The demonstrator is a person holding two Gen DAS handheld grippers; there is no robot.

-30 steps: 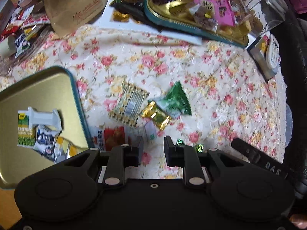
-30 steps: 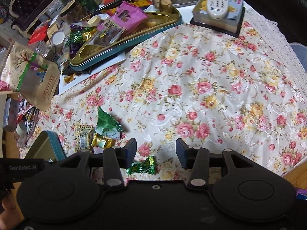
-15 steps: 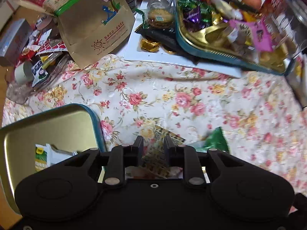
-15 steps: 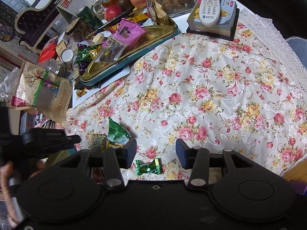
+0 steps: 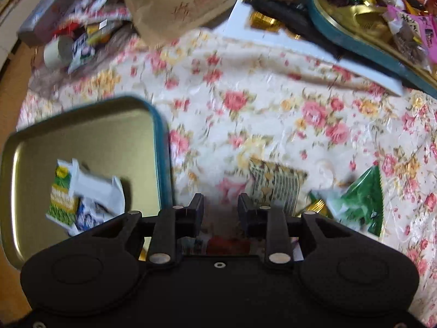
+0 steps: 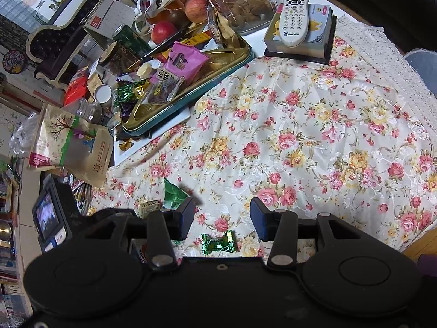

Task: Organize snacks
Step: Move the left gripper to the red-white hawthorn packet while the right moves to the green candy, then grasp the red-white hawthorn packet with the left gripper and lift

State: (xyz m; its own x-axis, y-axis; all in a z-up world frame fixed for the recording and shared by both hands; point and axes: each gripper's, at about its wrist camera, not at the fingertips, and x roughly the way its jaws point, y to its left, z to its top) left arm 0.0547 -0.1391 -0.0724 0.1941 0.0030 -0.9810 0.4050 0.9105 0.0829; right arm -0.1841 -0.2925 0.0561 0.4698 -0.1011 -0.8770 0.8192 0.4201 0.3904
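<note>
In the left wrist view my left gripper (image 5: 220, 210) is open and empty, low over the floral cloth, with a red packet (image 5: 228, 243) just below its fingers. A gold tin tray (image 5: 161, 142) holding several packets (image 5: 82, 199) lies to its left. A yellow striped packet (image 5: 275, 186), a gold candy (image 5: 316, 206) and a green triangular packet (image 5: 363, 199) lie to its right. In the right wrist view my right gripper (image 6: 222, 216) is open and empty above a green wrapped candy (image 6: 218, 243). The green triangular packet (image 6: 173, 192) lies beyond its left finger.
A second gold tray (image 6: 191, 82) piled with snacks stands at the back, with apples (image 6: 164, 31), jars and a paper bag (image 6: 71, 147) around it. A remote (image 6: 295, 17) rests on a box at the far right. The left gripper's body (image 6: 54, 213) shows at left.
The left gripper has swung left and down toward the tin tray's right edge; its view is blurred by motion. The right gripper has risen and tilted a little, staying over the green candy.
</note>
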